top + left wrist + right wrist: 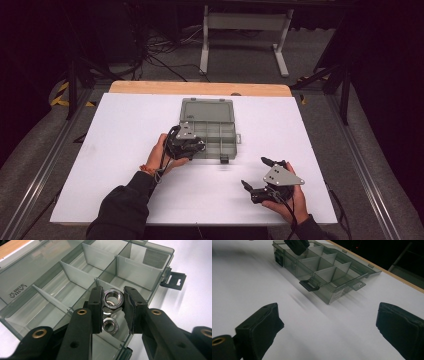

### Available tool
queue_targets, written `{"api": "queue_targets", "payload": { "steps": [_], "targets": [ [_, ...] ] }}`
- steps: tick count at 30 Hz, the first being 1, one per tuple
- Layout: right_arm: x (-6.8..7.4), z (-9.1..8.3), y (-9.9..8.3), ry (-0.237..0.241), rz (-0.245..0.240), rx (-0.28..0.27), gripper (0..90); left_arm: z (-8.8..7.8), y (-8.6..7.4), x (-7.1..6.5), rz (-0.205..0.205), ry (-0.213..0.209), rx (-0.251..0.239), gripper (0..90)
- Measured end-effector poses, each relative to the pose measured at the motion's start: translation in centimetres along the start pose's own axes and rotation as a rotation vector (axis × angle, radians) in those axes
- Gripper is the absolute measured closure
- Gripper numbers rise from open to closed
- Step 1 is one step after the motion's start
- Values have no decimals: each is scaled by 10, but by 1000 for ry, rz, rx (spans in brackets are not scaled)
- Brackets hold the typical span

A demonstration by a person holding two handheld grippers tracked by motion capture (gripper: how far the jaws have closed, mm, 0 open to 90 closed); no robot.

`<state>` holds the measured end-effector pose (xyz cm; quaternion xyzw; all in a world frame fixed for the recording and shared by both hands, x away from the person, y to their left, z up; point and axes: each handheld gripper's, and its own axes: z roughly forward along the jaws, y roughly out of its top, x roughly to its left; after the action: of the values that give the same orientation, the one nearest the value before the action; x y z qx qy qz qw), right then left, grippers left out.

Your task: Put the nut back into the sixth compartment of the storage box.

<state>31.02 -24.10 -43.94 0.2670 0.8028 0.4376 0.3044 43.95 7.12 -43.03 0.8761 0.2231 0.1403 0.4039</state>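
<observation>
Steel hex nut (113,298): held across two opposite flats by the left gripper (113,302), whose fingers (96,306) are clamped on it above a compartment at the near corner of the organiser box (150,270). A second hex nut (110,325) lies flat on the floor of that same compartment, directly below the held one.

Handling judgement: the nut is rigid, dense for its size and smooth-faced, so it will not deform but can slip or rotate if gripped on its corners. Take hold on two parallel flats, as shown, with the threaded bore facing outward (this keeps the pads seated squarely). It is not fragile; a drop would likely only cause a bounce on the hard plastic.

Container: the box is translucent grey plastic, lid (207,108) folded open toward the far side, latches (176,280) on the near edge. Internal dividers form several compartments; those visible in the left gripper view, apart from the one with the nut, appear empty.

Right gripper (259,176): it rests low over the white desk (125,130), well apart from the box, fingers (262,322) spread wide with nothing between them.
</observation>
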Motion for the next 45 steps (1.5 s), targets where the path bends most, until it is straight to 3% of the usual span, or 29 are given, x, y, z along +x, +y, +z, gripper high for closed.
{"api": "queue_targets", "payload": {
  "steps": [12, 22, 30, 36, 45],
  "targets": [
    [0, 1, 0, 1, 0, 5, 56, 9, -1, -1, -18, -3, 17, 698],
    [0, 1, 0, 2, 1, 10, 56, 4, 0, -1, -20, -16, -7, 708],
    [0, 1, 0, 0, 2, 7, 57, -18, 3, -3, 6, 2, -58, 711],
    [-1, 1, 0, -2, 9, 6, 57, -40, 1, -9, 69, 39, -91, 693],
    [-3, 0, 0, -3, 23, -1, 58, -74, -20, -17, 128, 93, -137, 649]
  ]
}}
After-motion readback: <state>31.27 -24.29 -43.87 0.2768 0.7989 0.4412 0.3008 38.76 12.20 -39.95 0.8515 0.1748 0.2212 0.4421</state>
